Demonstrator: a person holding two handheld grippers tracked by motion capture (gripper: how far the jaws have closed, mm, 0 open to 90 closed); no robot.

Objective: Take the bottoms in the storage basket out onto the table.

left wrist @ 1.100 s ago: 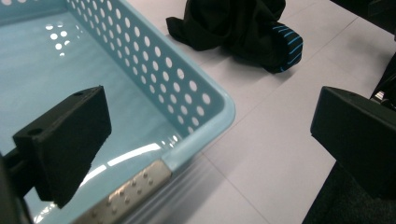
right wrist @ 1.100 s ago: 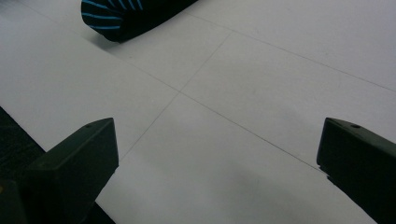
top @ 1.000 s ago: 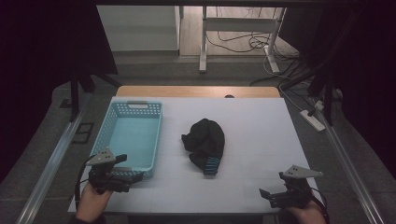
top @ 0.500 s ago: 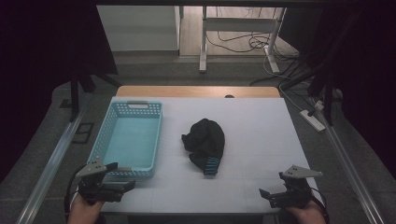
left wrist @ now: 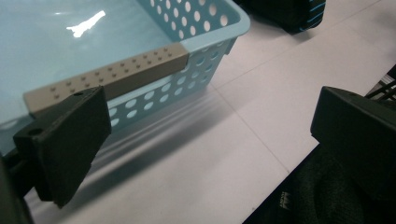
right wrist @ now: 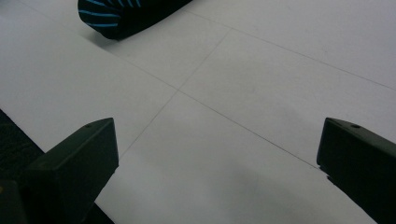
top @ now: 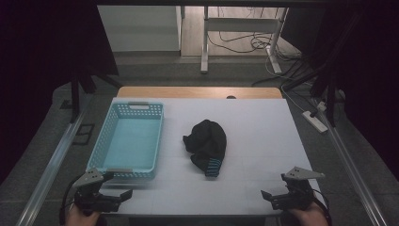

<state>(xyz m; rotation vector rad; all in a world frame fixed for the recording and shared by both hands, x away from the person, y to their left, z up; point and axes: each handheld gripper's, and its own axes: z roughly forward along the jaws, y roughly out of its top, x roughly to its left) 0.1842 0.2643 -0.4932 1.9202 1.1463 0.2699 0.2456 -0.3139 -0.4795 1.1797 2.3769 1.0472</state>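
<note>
The sock lies bundled mid-table, at three o'clock of the empty basket and apart from it; both grippers wait at the near edge, jaws apart, holding nothing; the right gripper should probably go toward eleven o'clock, come down over the bundle's thick middle, and close deep so no loose fold slips; the left gripper is best kept clear.

In the right gripper view, the black bundled cloth with blue stripes is cut off by the top edge. In the left gripper view, the light-blue perforated plastic basket runs past the top and left edges.
</note>
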